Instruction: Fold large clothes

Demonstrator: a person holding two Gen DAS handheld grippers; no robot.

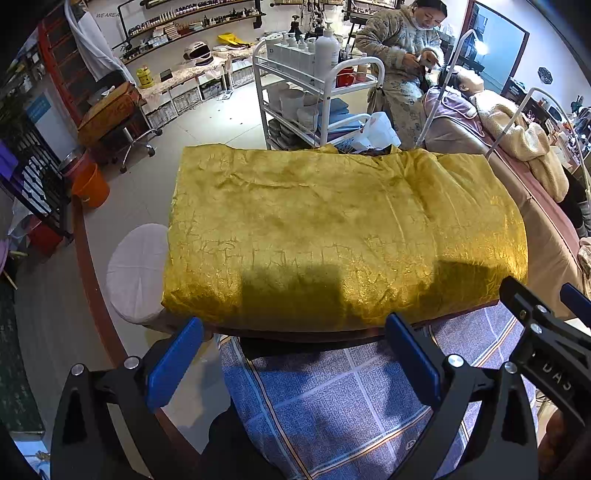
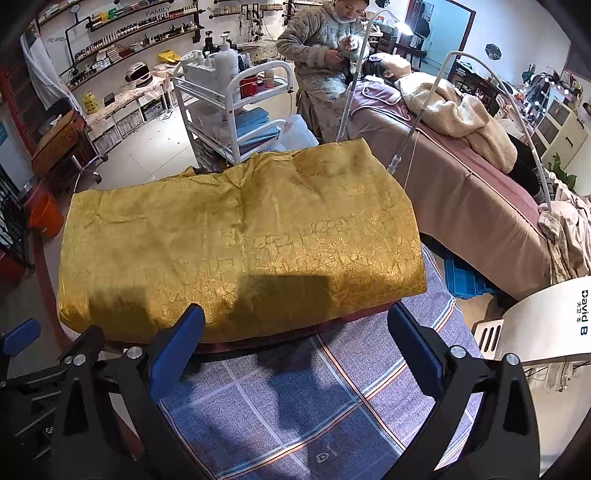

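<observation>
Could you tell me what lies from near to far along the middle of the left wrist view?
Left gripper → blue checked cloth → folded yellow quilt → white trolley → wall shelves of bottles.

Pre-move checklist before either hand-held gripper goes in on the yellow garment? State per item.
1. Left hand-held gripper open and empty: ok, jaws wide apart, nothing between them.
2. Right hand-held gripper open and empty: ok, same.
3. Yellow garment lying flat, already folded into a rough rectangle: ok, though the far edge is bunched.
4. Near edge reachable: ok, it lies just ahead of both sets of fingers, not touched.
5. Grippers clear of each other: ok, the right one shows apart at the left view's edge.
6. Surface under the garment free: cannot tell, only the blue checked cloth in front is visible.
</observation>
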